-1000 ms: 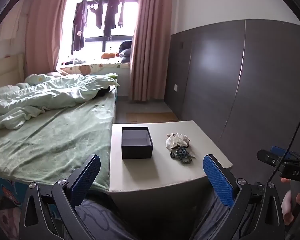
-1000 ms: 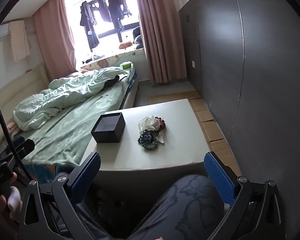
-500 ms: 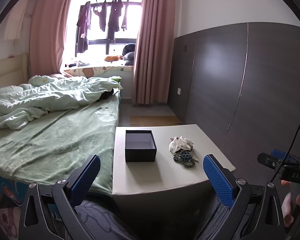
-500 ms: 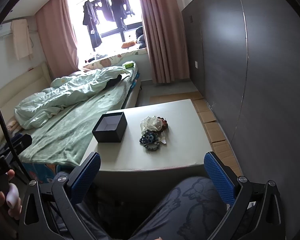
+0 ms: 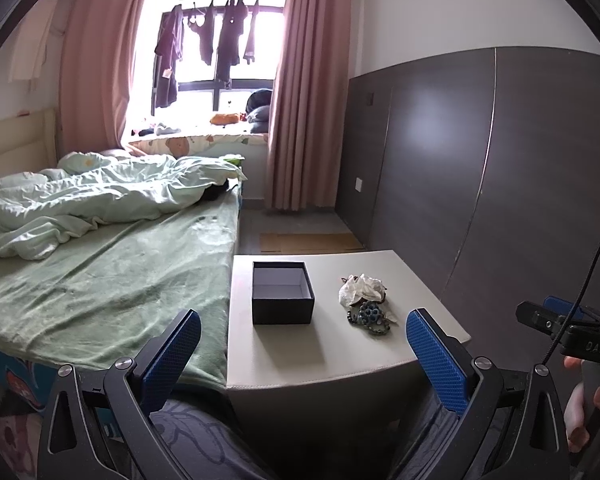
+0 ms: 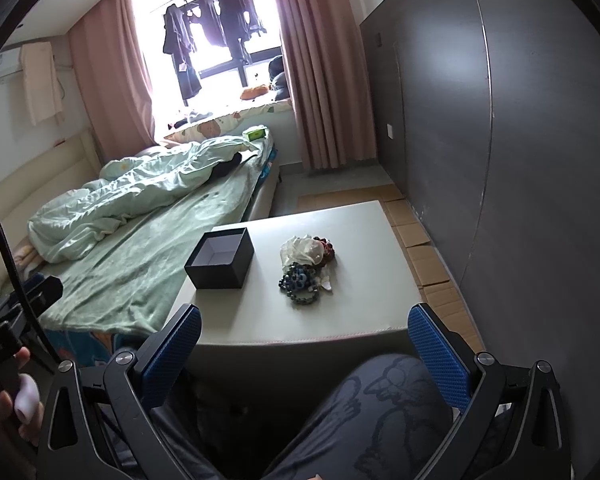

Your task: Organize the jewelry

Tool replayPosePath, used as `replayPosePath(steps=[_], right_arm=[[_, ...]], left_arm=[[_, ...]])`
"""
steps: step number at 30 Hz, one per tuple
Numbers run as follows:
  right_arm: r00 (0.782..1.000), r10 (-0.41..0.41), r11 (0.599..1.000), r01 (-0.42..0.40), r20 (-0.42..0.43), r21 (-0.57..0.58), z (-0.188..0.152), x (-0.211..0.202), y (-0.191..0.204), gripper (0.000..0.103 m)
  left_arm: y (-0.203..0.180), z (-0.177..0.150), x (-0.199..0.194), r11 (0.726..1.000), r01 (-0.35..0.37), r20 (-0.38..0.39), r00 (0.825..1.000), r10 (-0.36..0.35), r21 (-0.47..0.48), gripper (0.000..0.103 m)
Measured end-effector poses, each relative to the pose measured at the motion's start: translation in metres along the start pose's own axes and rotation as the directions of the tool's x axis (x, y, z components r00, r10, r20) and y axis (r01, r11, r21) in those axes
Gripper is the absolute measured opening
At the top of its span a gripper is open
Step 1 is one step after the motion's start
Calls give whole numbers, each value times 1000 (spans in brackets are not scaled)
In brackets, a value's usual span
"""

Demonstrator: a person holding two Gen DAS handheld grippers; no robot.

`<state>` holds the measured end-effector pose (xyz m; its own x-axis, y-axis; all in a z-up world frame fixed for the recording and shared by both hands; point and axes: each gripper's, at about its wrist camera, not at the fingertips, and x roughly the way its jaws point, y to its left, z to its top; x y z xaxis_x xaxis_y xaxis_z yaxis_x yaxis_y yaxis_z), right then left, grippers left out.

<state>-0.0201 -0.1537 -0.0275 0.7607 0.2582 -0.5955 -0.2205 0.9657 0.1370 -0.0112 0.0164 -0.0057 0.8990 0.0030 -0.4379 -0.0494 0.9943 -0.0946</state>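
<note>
An open black box (image 5: 283,295) (image 6: 221,258) sits on the left half of a small white table (image 5: 332,352) (image 6: 364,304). To its right lies a heap of jewelry: blue-green bead bracelets (image 5: 370,316) (image 6: 300,282), a crumpled white pouch (image 5: 360,289) (image 6: 303,251) and dark red beads (image 6: 327,249). My left gripper (image 5: 302,344) hangs open short of the table's near edge, nothing between its blue pads. My right gripper (image 6: 304,344) is open too, held above the person's lap, well back from the jewelry.
A bed with green sheets (image 5: 100,272) (image 6: 140,264) butts against the table's left side. A dark panelled wall (image 5: 480,168) (image 6: 520,140) runs along the right. Cardboard (image 6: 424,248) lies on the floor between them. The person's knee (image 6: 384,408) is just below the table's front edge.
Both cameras have tilted upward a little, so the table and jewelry sit lower in each view. Box and jewelry have not moved. Both grippers stay open.
</note>
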Motion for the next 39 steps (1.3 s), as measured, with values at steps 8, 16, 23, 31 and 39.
replayPosePath(steps=[8, 16, 23, 31, 39], right_arm=[[1000, -8, 1000, 9, 26, -7, 5, -7, 2, 103], [1000, -6, 1000, 6, 24, -7, 4, -3, 1, 103], [1000, -4, 1000, 5, 11, -9, 3, 1, 3, 103], [1000, -4, 1000, 4, 22, -4, 2, 2, 2, 103], [1000, -3, 1000, 3, 27, -1, 0, 2, 0, 103]], left_arm=[[-1, -1, 2, 1000, -7, -6, 1000, 7, 10, 103], [0, 3, 1, 1000, -9, -6, 1000, 10, 11, 103], [3, 4, 2, 1000, -8, -2, 1000, 8, -2, 103], [1, 4, 1, 1000, -6, 1, 1000, 6, 10, 103], [-6, 7, 6, 1000, 11, 3, 1000, -11, 16, 103]])
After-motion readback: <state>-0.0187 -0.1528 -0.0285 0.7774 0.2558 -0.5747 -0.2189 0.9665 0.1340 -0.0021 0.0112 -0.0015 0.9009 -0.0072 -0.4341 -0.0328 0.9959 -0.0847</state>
